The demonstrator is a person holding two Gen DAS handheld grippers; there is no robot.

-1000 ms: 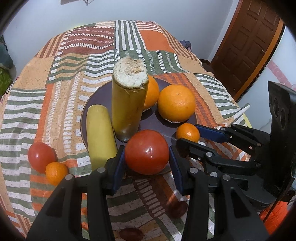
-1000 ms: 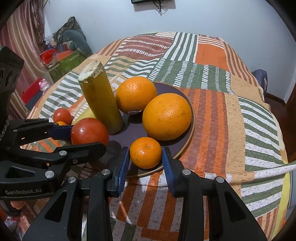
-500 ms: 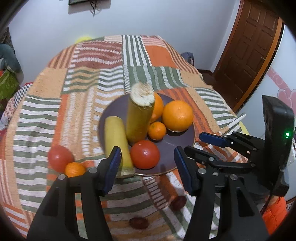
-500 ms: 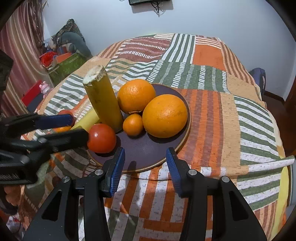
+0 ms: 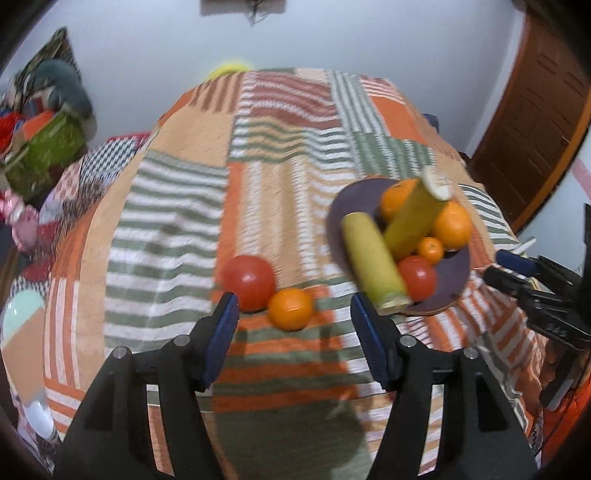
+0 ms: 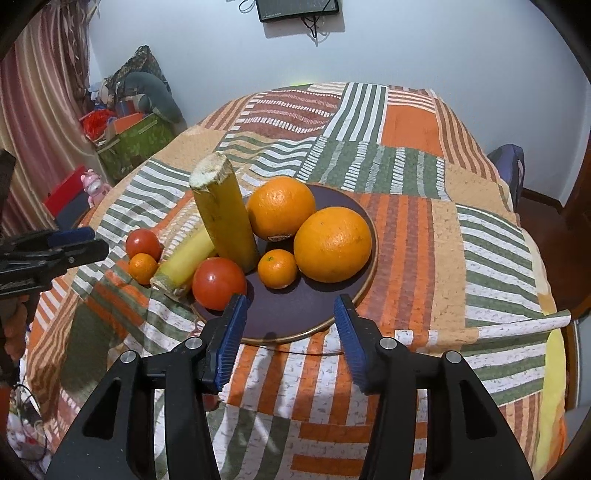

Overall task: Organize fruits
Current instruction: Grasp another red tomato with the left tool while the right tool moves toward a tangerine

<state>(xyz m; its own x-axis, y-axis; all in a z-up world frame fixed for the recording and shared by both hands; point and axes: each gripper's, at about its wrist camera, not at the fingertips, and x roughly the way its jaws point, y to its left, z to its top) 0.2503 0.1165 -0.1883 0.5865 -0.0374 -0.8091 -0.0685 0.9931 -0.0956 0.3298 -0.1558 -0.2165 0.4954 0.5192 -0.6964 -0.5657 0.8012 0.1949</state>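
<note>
The left tool [image 5: 293, 323], jaws opening and empty, faces a tomato [image 5: 249, 282] and small mandarin [image 5: 290, 308] touching on the table [image 5: 177, 206] left of the plate [image 5: 452, 291]; both look light, soft-skinned, best pinched gently across the middle.

A lived-in room of a home: round table [image 6: 424, 236] under a patchwork striped cloth, panelled wooden door [image 5: 532, 122] beyond its right edge, striped curtain [image 6: 33, 110], wall-hung screen [image 6: 295, 9], a heap of bags, boxes and toys [image 6: 122, 122] past the left edge.
</note>
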